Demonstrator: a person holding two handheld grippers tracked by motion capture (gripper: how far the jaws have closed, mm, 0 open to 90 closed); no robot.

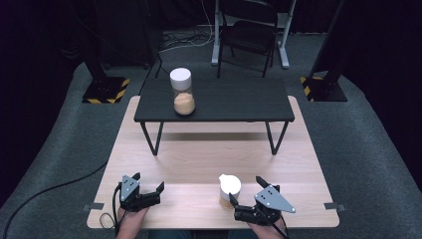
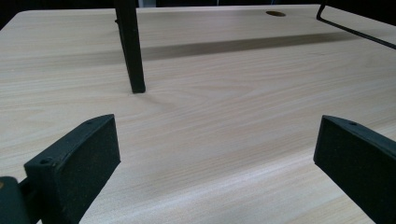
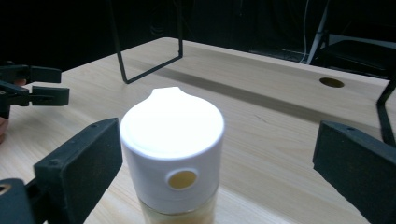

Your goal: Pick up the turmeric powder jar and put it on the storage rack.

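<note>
Pale wood grain covers the table (image 1: 199,164) that takes up the lower half of the high view, and near its bottom edge, right of centre, stands a small jar with a white spouted lid (image 1: 229,189). The right gripper (image 1: 246,193) sits at the lower right of that frame with its jaws spread wide; in the right gripper view the jar rises between them at lower centre, close by the left jaw and well apart from the right, gripped by neither. The left gripper (image 1: 149,181) rests at the lower left, jaws likewise parted and holding nothing, with bare tabletop between them in its own view. In the upper middle of the high view a low black stand (image 1: 234,102) sits on the table, and on its left part stands a taller jar with a white cap (image 1: 182,91), partly filled with something orange. By the look of it, the work has barely begun: the small jar is framed for a grasp but not yet seized, and closing, lifting and whatever follows are all still to do.
</note>
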